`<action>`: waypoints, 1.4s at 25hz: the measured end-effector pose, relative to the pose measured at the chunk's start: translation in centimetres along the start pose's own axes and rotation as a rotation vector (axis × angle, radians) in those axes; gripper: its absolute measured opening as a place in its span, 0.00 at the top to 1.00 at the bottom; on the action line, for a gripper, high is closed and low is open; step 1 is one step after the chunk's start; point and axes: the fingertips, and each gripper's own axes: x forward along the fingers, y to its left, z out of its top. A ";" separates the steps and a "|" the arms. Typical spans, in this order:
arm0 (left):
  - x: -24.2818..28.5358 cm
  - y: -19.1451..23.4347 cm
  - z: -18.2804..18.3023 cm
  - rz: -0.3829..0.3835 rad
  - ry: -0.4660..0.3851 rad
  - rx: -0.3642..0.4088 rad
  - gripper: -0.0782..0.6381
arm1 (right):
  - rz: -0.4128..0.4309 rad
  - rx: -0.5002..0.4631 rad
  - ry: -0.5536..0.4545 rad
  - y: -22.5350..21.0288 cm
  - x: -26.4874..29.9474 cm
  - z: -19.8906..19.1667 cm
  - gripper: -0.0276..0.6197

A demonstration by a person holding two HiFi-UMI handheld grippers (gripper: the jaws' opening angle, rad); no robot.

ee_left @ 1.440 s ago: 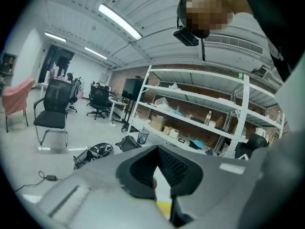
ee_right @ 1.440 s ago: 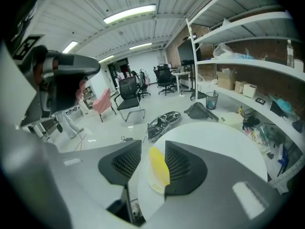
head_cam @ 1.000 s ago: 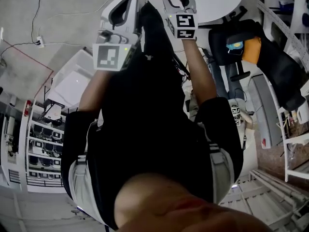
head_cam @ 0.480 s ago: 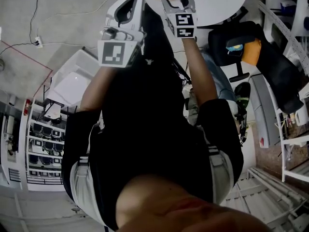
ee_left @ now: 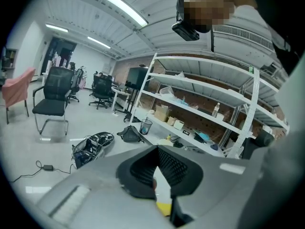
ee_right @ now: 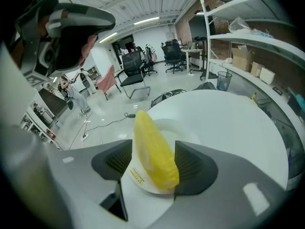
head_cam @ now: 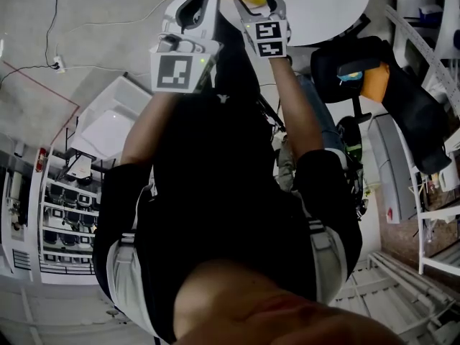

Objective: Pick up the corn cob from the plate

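Right gripper (ee_right: 153, 162) with jaws wide around the corn cob (ee_right: 153, 151) — left gripper (ee_left: 157, 151) with jaw tips together, holding nothing.
In the right gripper view: cob lying on the plate (ee_right: 135, 175) on the white counter (ee_right: 228, 128), between jaws just opened further, gripped by neither. In the head view: only the cob's end, cut off at the top edge — plate hard to make out.

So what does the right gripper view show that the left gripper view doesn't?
Right only: the corn on the plate on the table, between the open jaws of the right tool, which have just been opening. Left only: the left tool, jaws together. Both: shelves, bin, office chairs.
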 end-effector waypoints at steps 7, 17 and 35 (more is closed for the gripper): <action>0.9 -0.1 -0.8 -0.004 0.018 -0.010 0.88 | -0.024 -0.059 0.010 -0.8 1.1 -0.1 0.49; 1.6 -0.7 -1.6 -0.012 0.033 -0.009 0.88 | -0.030 -0.133 0.051 -1.6 2.6 -0.6 0.47; 1.0 -1.0 -2.2 -0.015 0.045 -0.009 0.88 | -0.041 -0.149 0.059 -0.9 3.4 -0.5 0.55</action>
